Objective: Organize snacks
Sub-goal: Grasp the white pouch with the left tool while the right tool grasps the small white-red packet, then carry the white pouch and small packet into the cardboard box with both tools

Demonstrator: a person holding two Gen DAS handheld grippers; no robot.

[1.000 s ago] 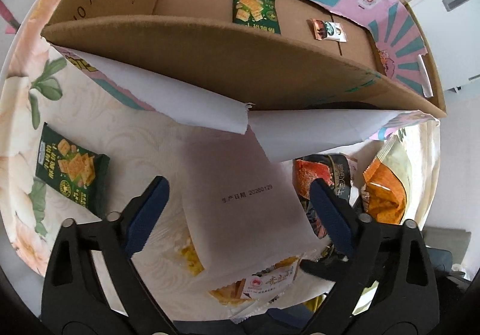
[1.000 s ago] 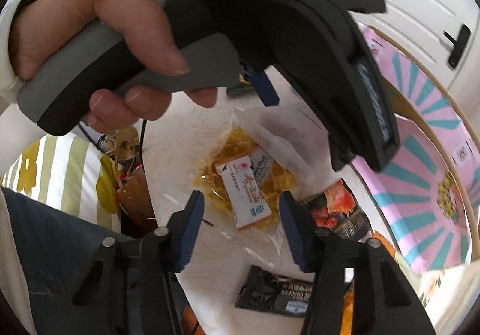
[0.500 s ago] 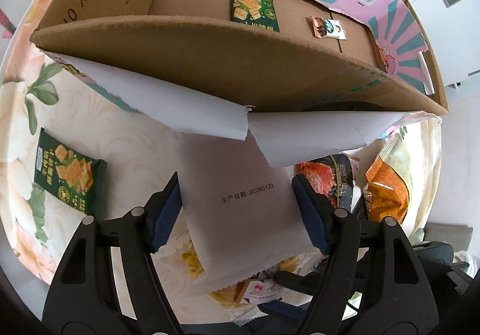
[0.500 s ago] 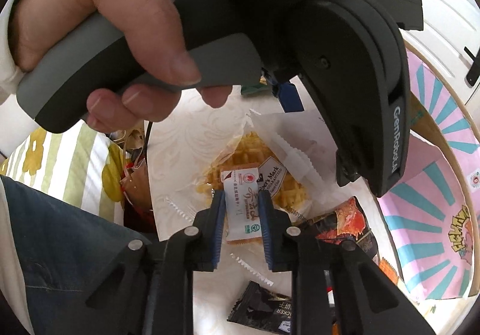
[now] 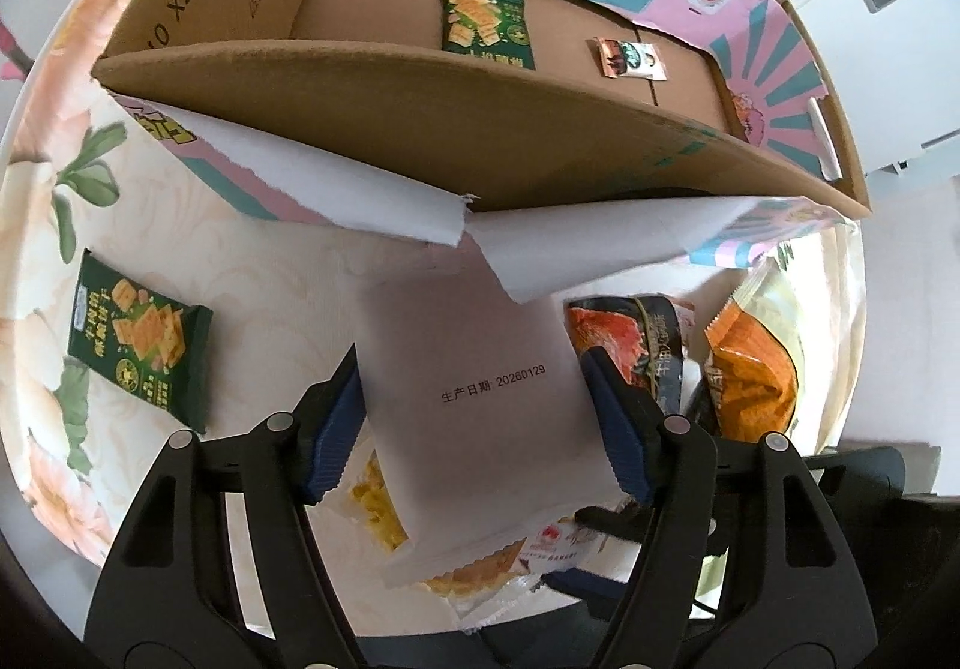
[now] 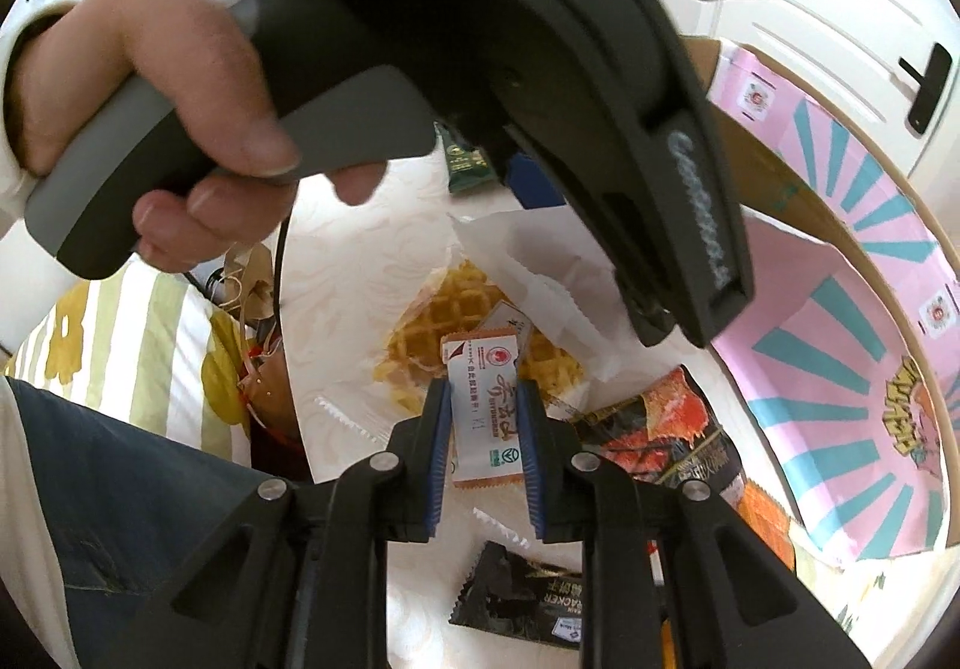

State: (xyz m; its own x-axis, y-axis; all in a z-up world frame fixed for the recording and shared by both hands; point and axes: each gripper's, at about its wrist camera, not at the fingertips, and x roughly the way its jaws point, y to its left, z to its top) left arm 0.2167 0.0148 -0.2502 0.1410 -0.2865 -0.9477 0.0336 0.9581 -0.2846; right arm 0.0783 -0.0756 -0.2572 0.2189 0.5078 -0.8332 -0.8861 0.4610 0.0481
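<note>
The right gripper (image 6: 483, 417) is clamped on the small white-and-orange sachet (image 6: 480, 399) over the clear-wrapped waffle packet (image 6: 444, 321). The left gripper (image 5: 474, 417), jaws closing, brackets the packet's white paper flap (image 5: 474, 369), apparently touching it, before the open cardboard box (image 5: 384, 129).

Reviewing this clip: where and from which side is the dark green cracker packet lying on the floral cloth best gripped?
The dark green cracker packet lies flat and alone on the floral cloth. I would come from above and pinch across its narrow width near the middle; both long edges look free of neighbours.
</note>
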